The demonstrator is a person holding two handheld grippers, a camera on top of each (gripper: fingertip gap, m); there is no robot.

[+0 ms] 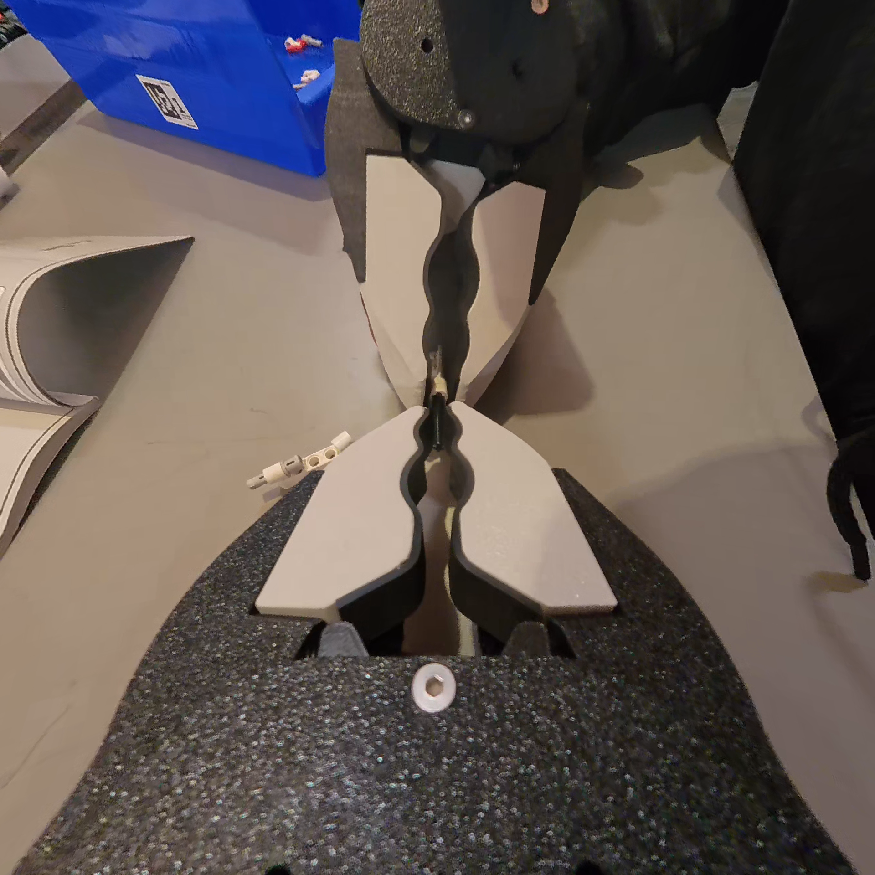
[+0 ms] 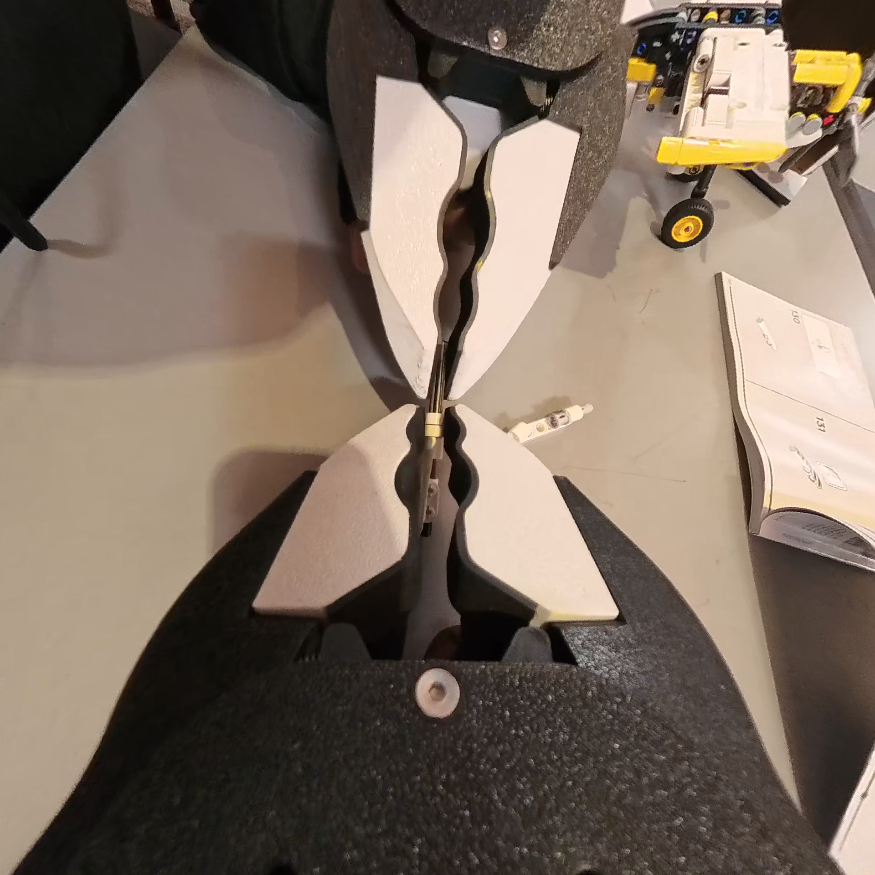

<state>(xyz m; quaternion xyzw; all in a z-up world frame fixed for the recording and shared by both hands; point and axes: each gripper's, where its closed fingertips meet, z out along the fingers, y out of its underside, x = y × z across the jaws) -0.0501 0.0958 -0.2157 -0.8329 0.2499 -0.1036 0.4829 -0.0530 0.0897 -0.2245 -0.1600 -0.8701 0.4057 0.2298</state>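
A thin black axle (image 1: 436, 426) bridges two claws that meet tip to tip above a pale table (image 1: 189, 331). The left claw (image 1: 436, 412) is clenched on the axle's near end, its grey fingers (image 1: 379, 473) pressed close around the rod. The right claw (image 2: 434, 412), seen facing it, is clenched on a small cream-and-grey connector piece (image 2: 433, 428) whose pale collar sits just at the fingertips; the axle runs out of that collar into the opposite claw — the two parts in line, touching.

Just beside the meeting tips, on the table, lies a loose white beam assembly (image 1: 303, 461) with round holes and a grey collar, pointing away to the left in the left wrist view and to the right in the right wrist view (image 2: 551, 421).

Farther out, an open instruction booklet (image 2: 805, 416) lies flat at the right of the right wrist view; its curled pages (image 1: 42, 341) show at the left edge of the left wrist view. A blue bin (image 1: 189, 71) with a square marker tag stands at the far left, a few small pale and red parts (image 1: 303, 57) inside. At the far right of the right wrist view stands a partly built yellow-and-white brick vehicle (image 2: 738, 90) — one black wheel with a yellow hub (image 2: 686, 227) down on the table.
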